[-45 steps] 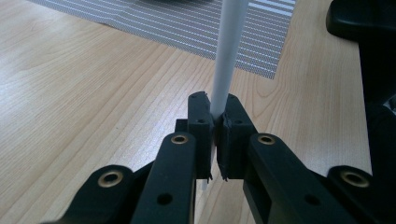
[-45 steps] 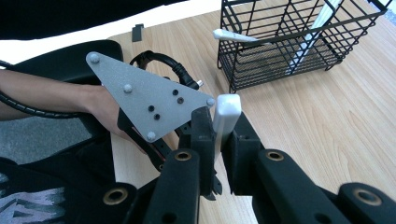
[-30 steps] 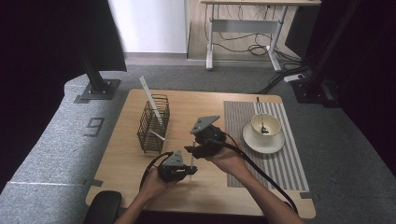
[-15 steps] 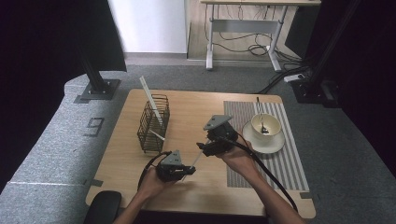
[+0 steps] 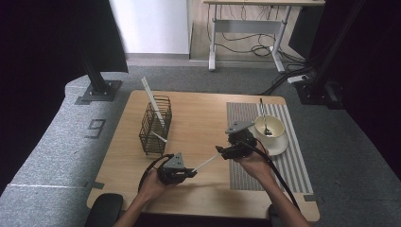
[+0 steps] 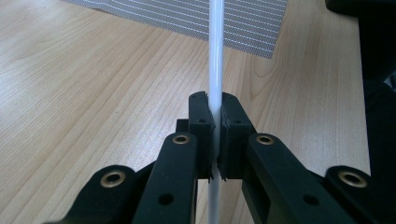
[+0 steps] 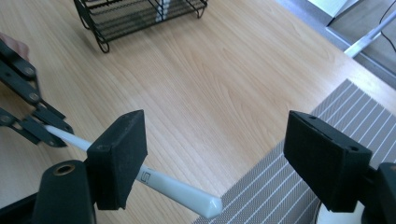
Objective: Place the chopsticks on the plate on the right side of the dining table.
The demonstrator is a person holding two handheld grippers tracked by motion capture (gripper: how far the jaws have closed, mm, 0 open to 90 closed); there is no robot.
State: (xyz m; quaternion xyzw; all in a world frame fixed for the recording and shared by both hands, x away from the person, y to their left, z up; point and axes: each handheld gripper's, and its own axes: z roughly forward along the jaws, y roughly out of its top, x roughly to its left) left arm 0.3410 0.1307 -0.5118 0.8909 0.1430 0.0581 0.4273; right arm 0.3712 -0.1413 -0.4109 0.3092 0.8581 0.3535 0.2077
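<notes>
White stick clamped in left gripper jaws, right gripper jaws just spread, stick between them

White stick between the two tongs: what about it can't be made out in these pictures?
- Marking on the white stick: right gripper view, too small to read for certain.
- Its gripped stretch: left gripper view, hidden between the left tongs.
- Its far end: left gripper view, cut off by the top edge.

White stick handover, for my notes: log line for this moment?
left gripper: shut on white stick | right gripper: jaws open, just opening | stick between them, unpressed
</notes>
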